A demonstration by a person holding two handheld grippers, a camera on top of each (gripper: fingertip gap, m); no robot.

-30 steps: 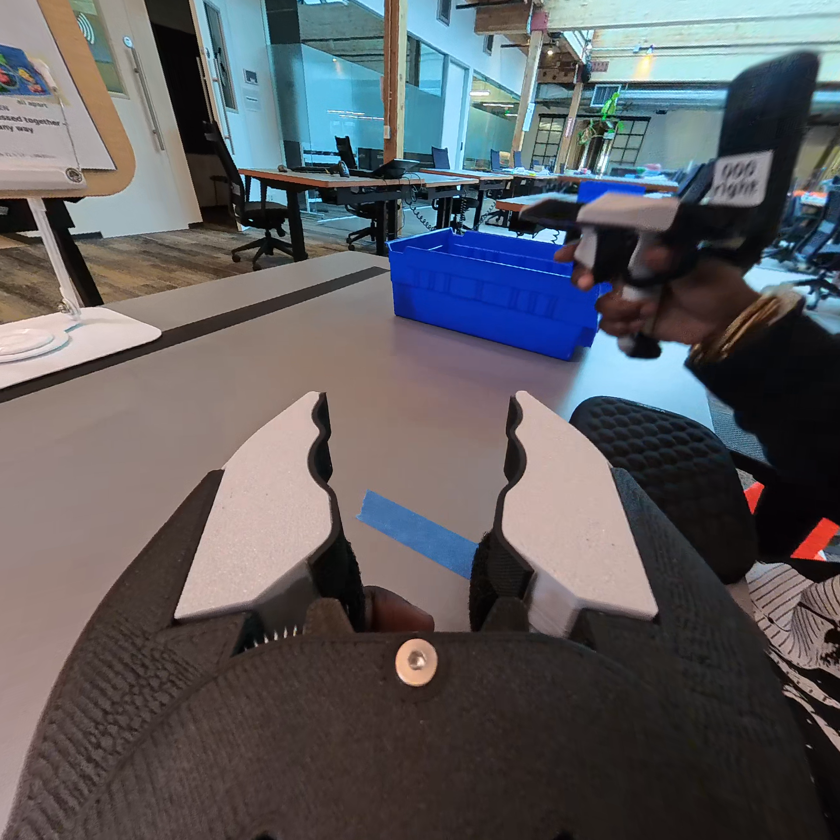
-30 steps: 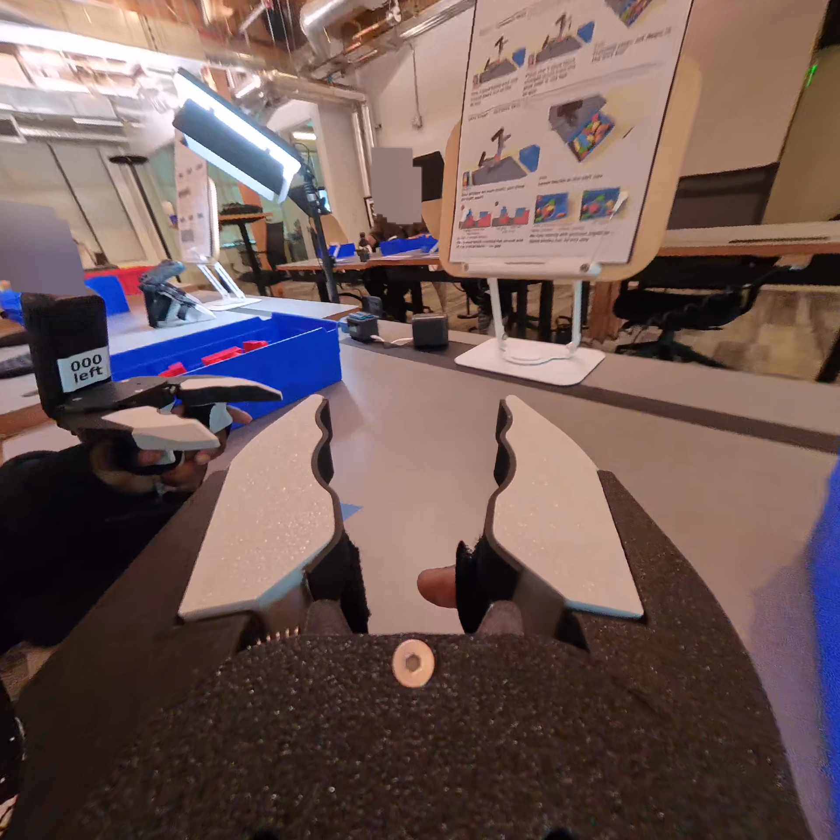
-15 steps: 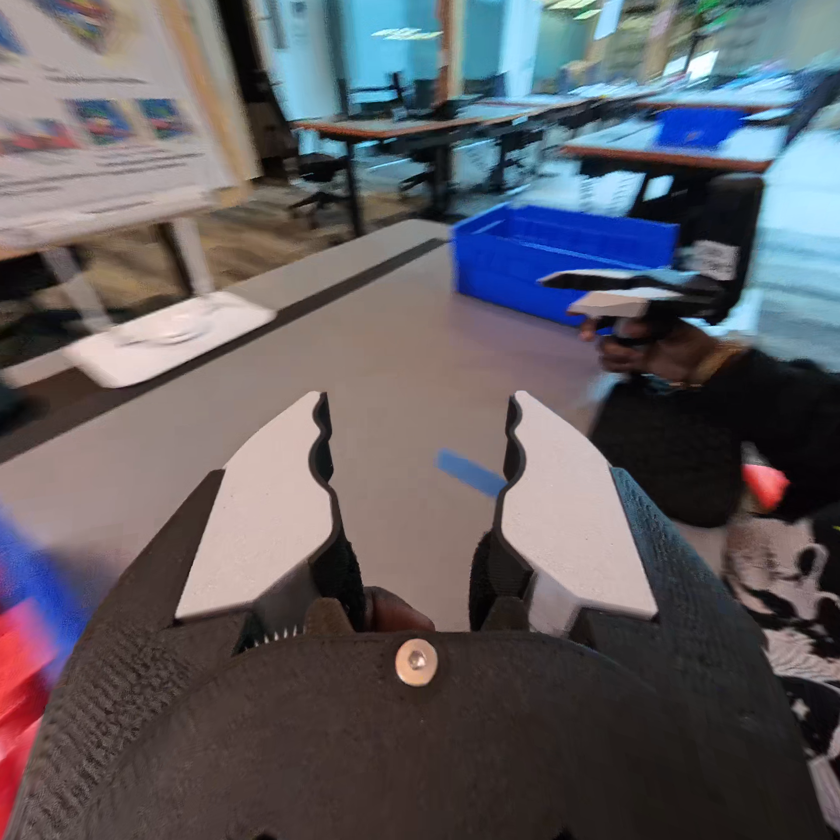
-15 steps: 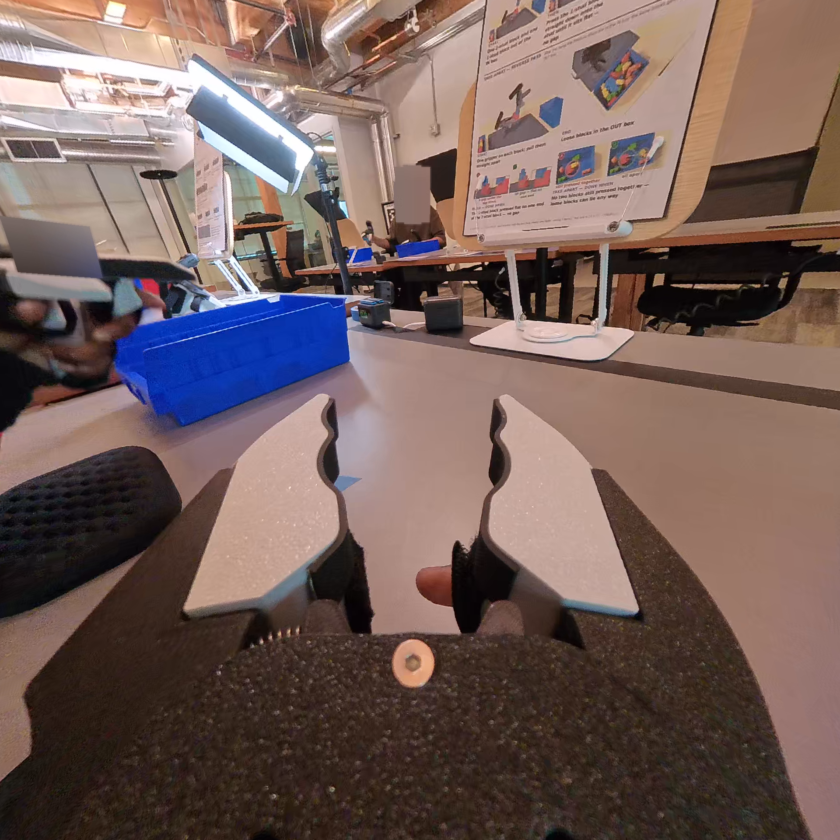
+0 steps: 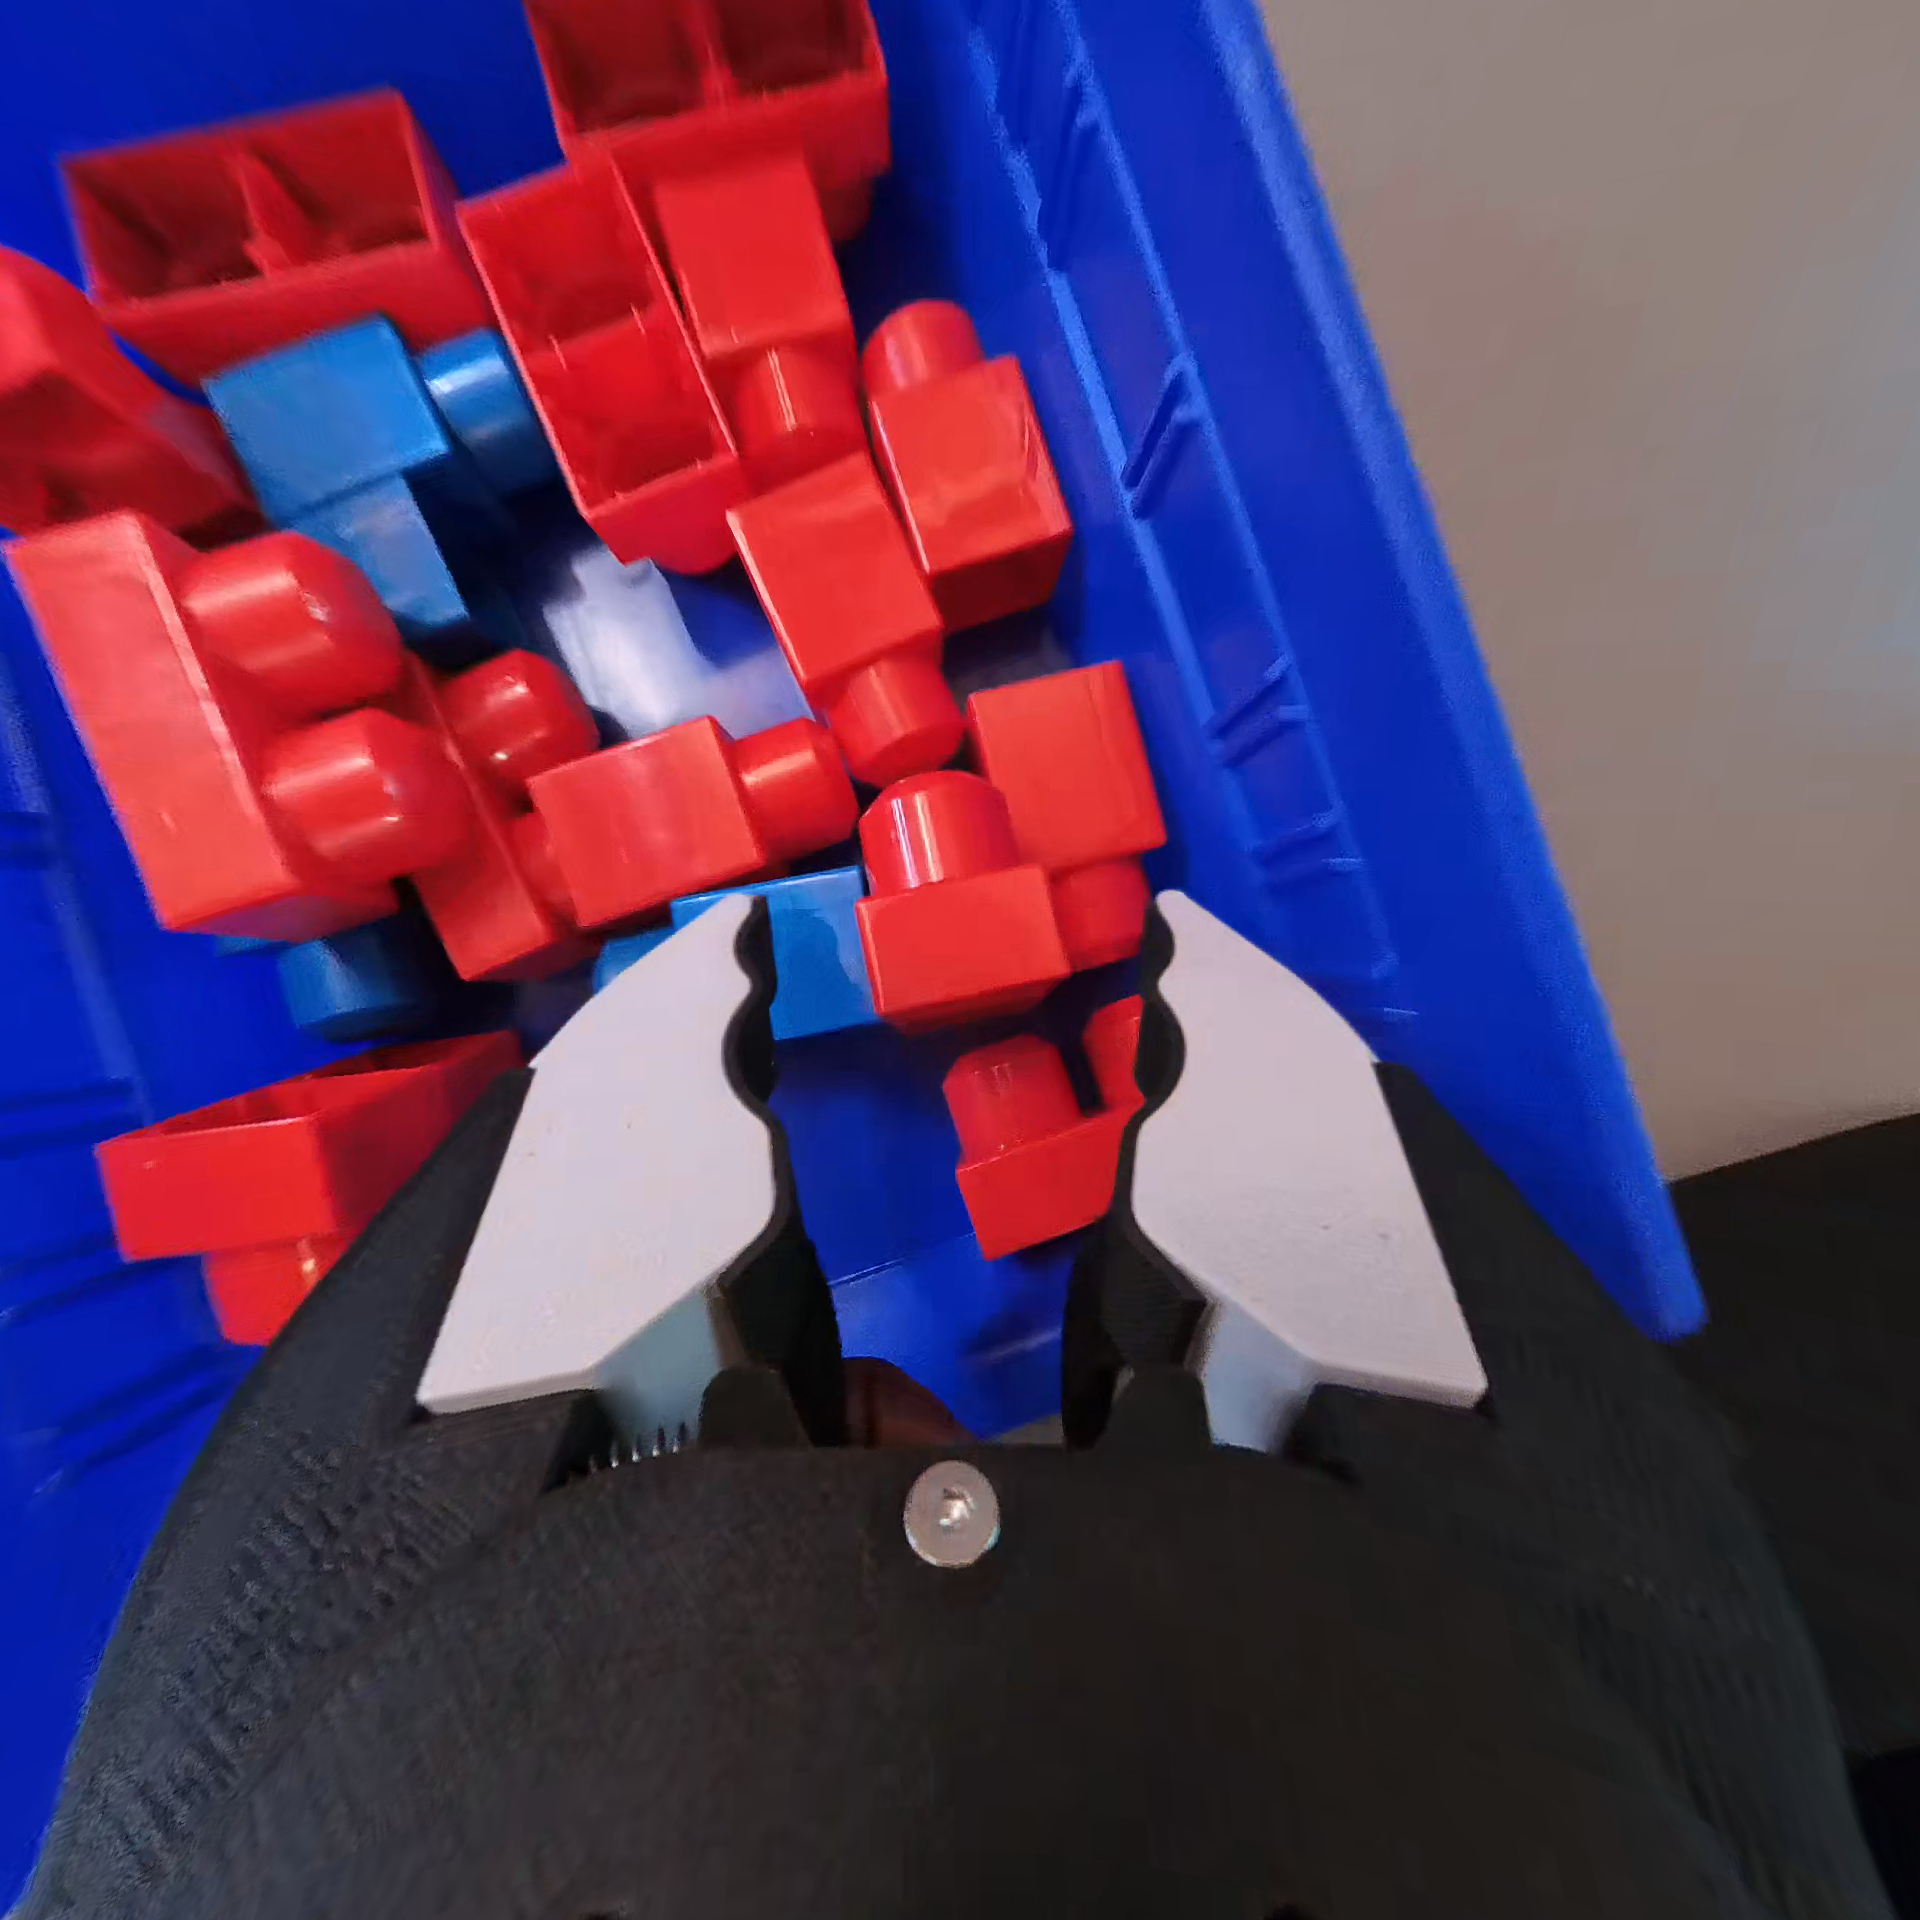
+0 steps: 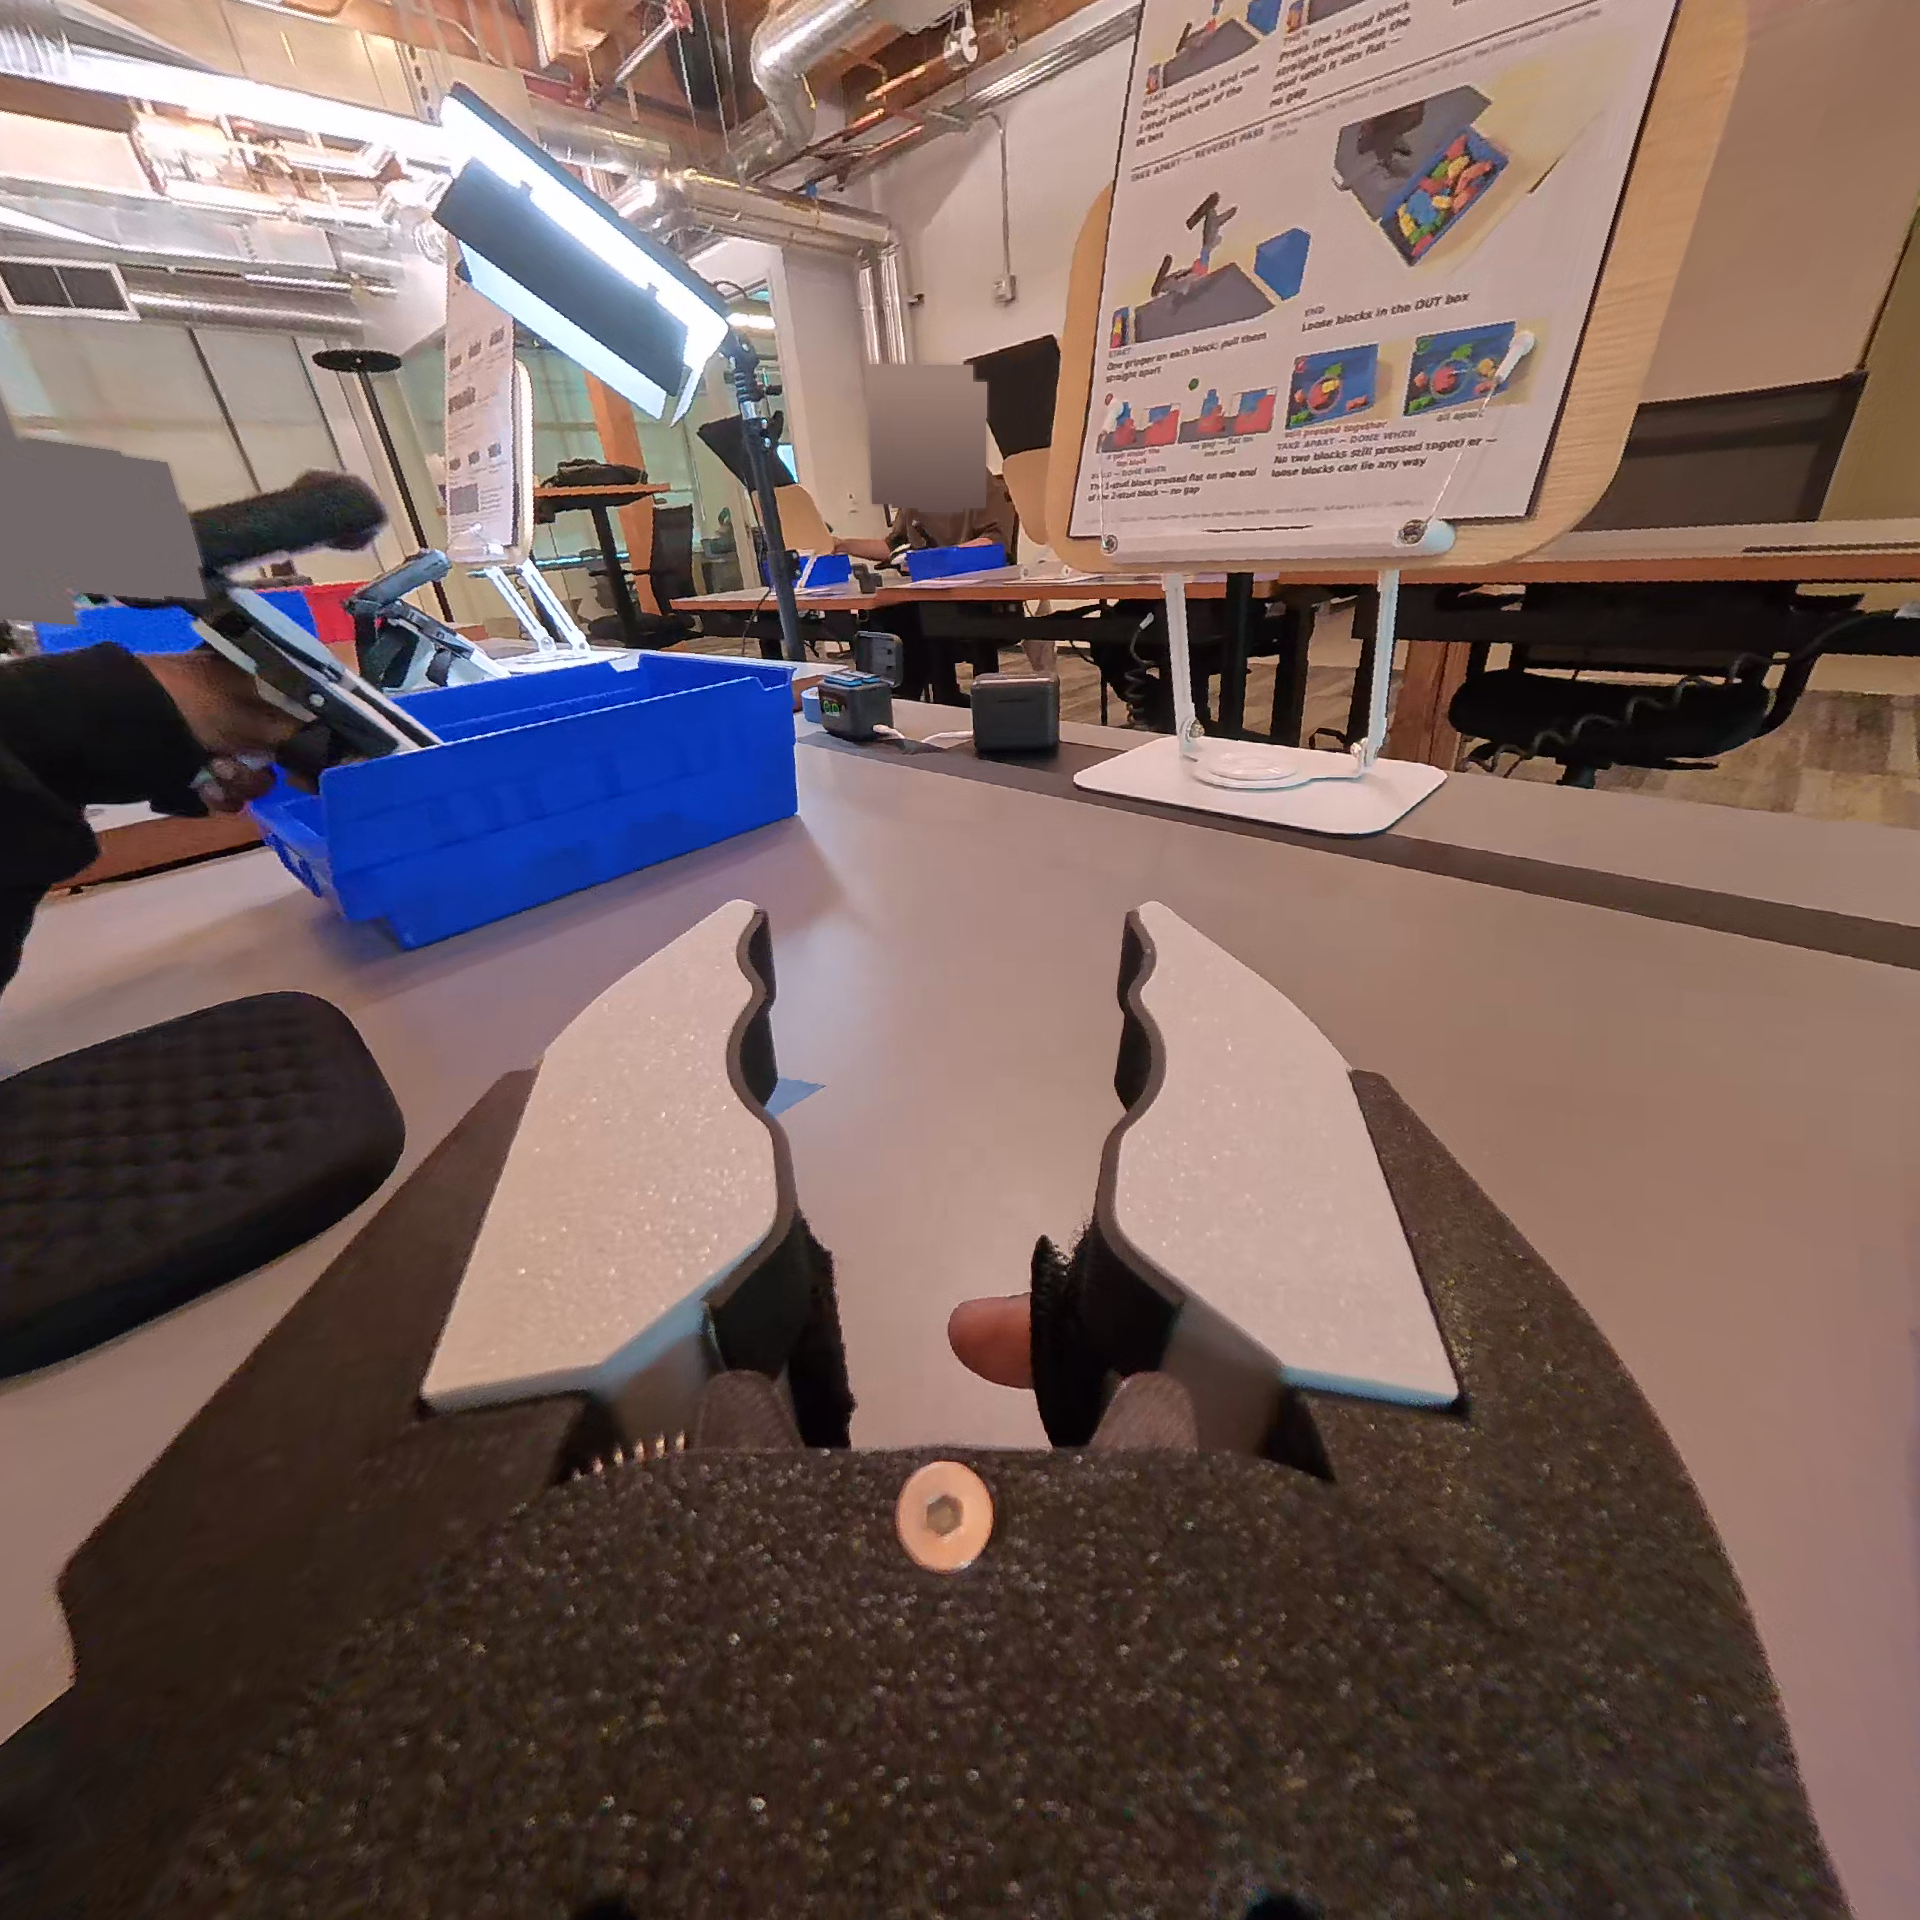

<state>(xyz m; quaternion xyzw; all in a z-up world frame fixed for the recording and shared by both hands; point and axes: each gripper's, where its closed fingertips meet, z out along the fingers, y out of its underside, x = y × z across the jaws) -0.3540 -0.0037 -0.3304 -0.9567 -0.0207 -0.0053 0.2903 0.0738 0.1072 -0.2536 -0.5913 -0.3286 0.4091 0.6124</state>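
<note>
While the left hand-held gripper (image 5: 951, 935) points steeply down into a blue bin (image 5: 1226, 582), its jaws stand wide and grip nothing. Between the fingertips sits a red one-stud block (image 5: 961, 935), stud pointing up-frame toward the pile; no pad presses on it. A lighter blue block (image 5: 816, 966) lies just beside the left fingertip, partly under the red one. A smaller red block (image 5: 1039, 1153) lies deeper between the fingers, close to the right one; contact cannot be told. Beyond them, a jumble of red blocks (image 5: 644, 821), studs aimed every way, several hollow undersides up. The bin's long wall runs up-frame, leaning left, to the right of the gripper.

From the right wrist view, the left gripper (image 6: 312, 675) is tilted nose-down over the bin's (image 6: 540, 800) near end, held in a dark-sleeved hand (image 6: 223, 727).

Right hand-held gripper (image 6: 945, 935): level, low over the grey tabletop (image 6: 1351, 1039), jaws wide, bare tabletop between them. A strip of blue tape (image 6: 795, 1093) shows just behind its left finger. Black mesh chair back (image 6: 177, 1153) to its left. White stand (image 6: 1262, 774) with an instruction sheet beyond.
</note>
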